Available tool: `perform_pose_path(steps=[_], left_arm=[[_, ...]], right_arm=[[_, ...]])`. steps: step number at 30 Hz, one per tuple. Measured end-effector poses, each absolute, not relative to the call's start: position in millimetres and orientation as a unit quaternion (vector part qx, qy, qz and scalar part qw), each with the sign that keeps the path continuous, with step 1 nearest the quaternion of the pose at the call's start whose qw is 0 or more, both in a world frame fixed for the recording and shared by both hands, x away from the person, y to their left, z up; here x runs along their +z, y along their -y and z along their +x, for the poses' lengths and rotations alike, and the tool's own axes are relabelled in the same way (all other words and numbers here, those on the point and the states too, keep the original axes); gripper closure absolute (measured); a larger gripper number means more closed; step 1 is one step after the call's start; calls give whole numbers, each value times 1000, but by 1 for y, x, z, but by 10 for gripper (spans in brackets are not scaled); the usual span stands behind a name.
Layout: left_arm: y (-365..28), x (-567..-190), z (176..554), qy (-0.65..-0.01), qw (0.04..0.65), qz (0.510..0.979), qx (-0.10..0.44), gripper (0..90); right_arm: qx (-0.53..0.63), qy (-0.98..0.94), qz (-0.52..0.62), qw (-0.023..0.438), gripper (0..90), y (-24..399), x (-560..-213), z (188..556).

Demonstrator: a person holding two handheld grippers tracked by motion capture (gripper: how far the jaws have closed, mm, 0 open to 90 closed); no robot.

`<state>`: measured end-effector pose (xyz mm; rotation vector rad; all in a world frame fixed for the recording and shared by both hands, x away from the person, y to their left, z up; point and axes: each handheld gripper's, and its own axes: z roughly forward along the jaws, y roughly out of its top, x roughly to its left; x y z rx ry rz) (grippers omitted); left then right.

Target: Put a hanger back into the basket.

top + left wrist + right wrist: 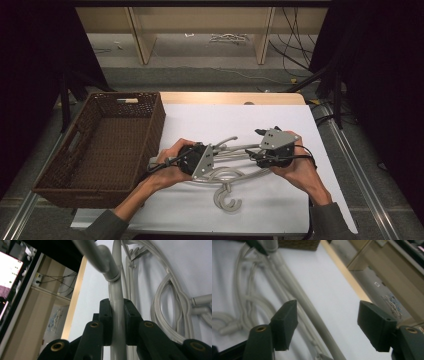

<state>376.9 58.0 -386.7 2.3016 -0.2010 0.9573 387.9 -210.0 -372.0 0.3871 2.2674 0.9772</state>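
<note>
Hanger [117, 305] between left gripper [117, 322] pads

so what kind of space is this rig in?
Looks like a lab or data-collection workspace, not a home: a table under a white sheet, black curtains on both sides, loose cables on the floor behind, and bare wooden shelving at the back.

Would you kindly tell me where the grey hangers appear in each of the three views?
High view: hangers lie low centre on the white table, between both hands.
Left gripper view: centre and right, one bar clamped in the left claw.
Right gripper view: left side, a bar running diagonally past the open right claw.
Shared landmark: the white table.
</note>
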Motion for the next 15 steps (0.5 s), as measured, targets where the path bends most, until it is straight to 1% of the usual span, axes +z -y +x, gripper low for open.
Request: perform_pose_path(steps=[3,4,7,10,11,12,13,15], left_arm=[[-61,-386,378,59,309,876,365,808],[-64,-385,378,31,311,878,363,810],[-66,-382,379,27,311,877,364,814],[-69,-377,381,9,317,878,358,817],[-71,-375,382,-10,332,876,349,817],[-71,-375,382,-10,332,876,349,817],[-73,-372,386,-39,349,872,341,817],[-74,-369,388,-50,354,872,336,817]], right_arm=[[385,-847,168,325,298,213,-369,386],[389,-843,171,329,298,214,-367,385],[406,-832,184,330,292,218,-364,382],[414,-827,191,330,289,219,-361,381],[419,-823,194,330,289,220,-360,378],[420,-824,193,329,288,220,-359,377],[420,-824,192,329,288,220,-358,375],[420,-825,192,325,285,219,-358,371]])
